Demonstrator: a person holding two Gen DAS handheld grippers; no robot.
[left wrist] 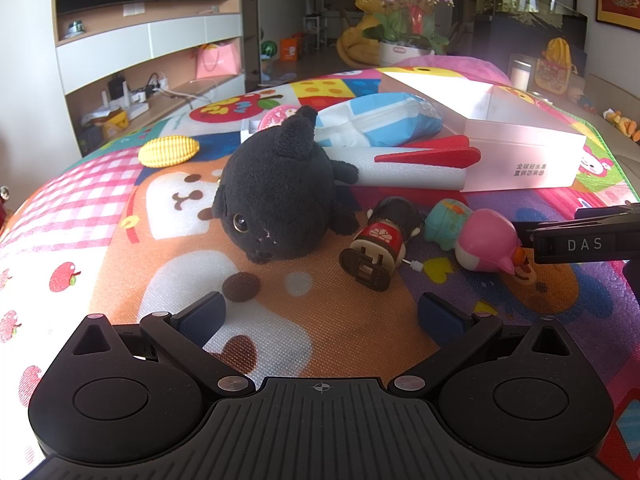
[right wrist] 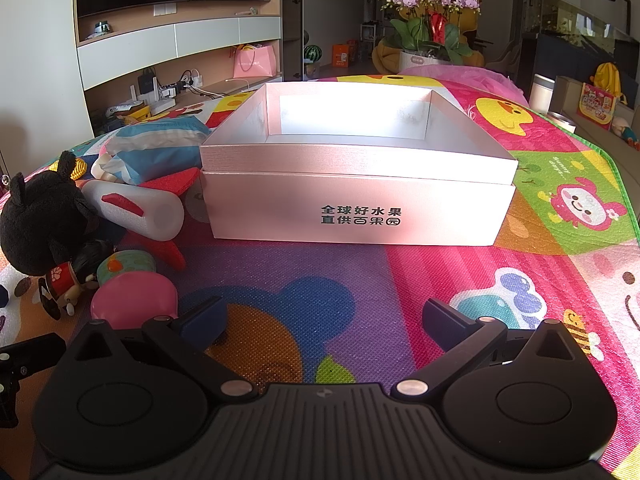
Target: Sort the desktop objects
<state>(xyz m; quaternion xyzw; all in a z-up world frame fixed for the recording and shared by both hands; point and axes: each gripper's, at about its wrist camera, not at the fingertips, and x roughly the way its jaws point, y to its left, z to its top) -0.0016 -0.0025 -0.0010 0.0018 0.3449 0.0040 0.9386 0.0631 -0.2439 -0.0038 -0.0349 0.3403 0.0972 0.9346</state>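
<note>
Toys lie heaped left of an empty pink box [right wrist: 356, 204] on the cartoon mat [right wrist: 560, 240]. Left gripper [left wrist: 320, 316], jaws spread wide and empty, faces the black plush cat [left wrist: 276, 196] straight ahead, the nearer hand to the pile. Right gripper [right wrist: 324, 318], equally open, faces the box. A wind-up doll [left wrist: 380, 240], pink figure [left wrist: 486, 240] and foam rocket [left wrist: 412, 166] crowd the cat's right side.

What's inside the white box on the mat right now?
The white box is open at the top, and the inside that shows is bare: pale walls and a bright far wall, no toys. Its near wall hides the floor just behind it, so that strip cannot be checked.
</note>
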